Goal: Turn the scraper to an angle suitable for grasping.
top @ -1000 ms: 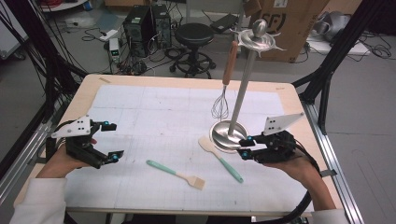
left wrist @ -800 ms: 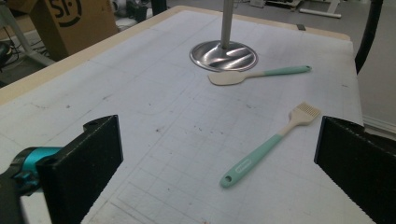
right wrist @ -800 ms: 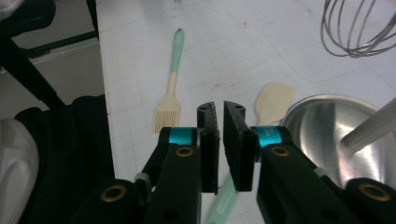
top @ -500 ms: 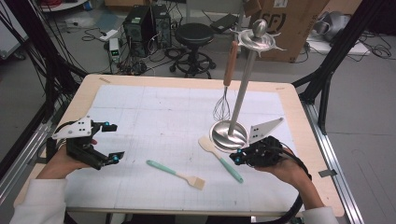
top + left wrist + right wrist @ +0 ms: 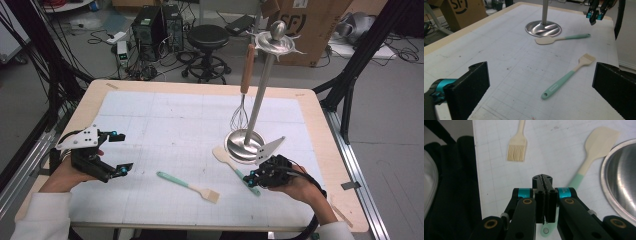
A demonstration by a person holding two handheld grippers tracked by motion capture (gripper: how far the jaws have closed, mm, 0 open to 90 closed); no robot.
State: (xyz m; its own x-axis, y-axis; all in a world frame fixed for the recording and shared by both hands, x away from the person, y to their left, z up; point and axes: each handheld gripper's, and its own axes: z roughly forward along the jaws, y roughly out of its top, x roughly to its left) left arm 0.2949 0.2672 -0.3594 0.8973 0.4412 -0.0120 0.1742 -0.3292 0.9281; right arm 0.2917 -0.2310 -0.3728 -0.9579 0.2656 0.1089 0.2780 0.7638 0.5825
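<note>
Just above the mint-handled cream silicone spatula (image 5: 235, 167) on the desk (image 5: 320, 125), the right hand-held gripper (image 5: 252, 178) is seen clenched on nothing. The left hand-held gripper (image 5: 119, 152) is held released. "SF" is read on a cardboard box (image 5: 312, 25).

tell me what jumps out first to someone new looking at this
The tall steel stand at the table's right, with a whisk hanging from its top. Before its base lie a spatula and a brush, both mint-handled. The right gripper, jaws shut with nothing between them, sits right over the spatula's handle end, while the left gripper waits open at the left edge.
</note>
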